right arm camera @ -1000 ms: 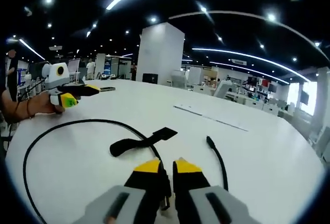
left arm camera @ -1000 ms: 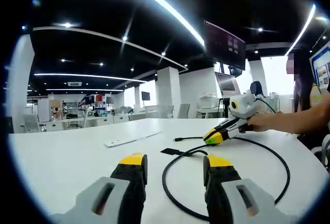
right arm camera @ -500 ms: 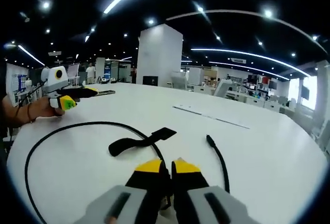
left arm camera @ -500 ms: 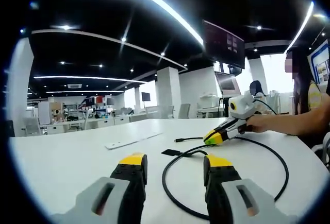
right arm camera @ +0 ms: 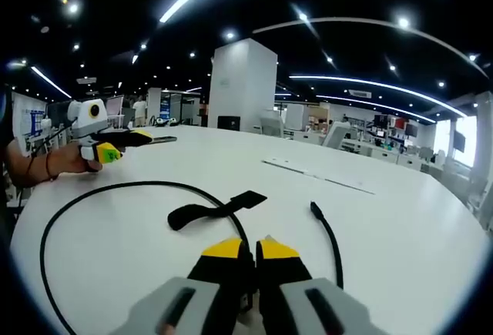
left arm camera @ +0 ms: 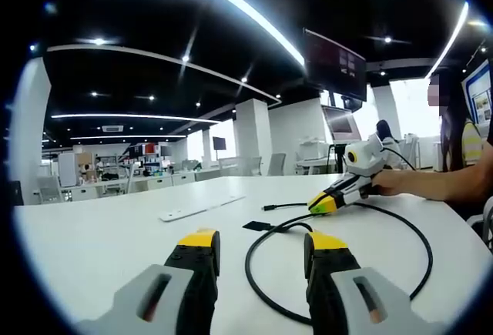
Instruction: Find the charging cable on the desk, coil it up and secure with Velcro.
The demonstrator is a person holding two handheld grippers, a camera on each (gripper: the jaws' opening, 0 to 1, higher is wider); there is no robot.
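Observation:
A black charging cable lies in one wide loop on the white desk, its free plug end pointing left. A flat black Velcro strap rests beside the loop. My left gripper hovers low over the desk, open, with the loop's near edge past its yellow tips. In the right gripper view the cable runs down between the jaws of my right gripper, which is shut on it. The strap and plug end lie just ahead. The left gripper shows at far left, held by a hand.
A thin white strip lies farther out on the desk, also the strip in the right gripper view. A person's forearm reaches in from the right, holding the right gripper. An open office with pillars and monitors lies beyond the desk edge.
Both views have drifted slightly with the hands. The cable, the strap and both grippers' jaws stand as before.

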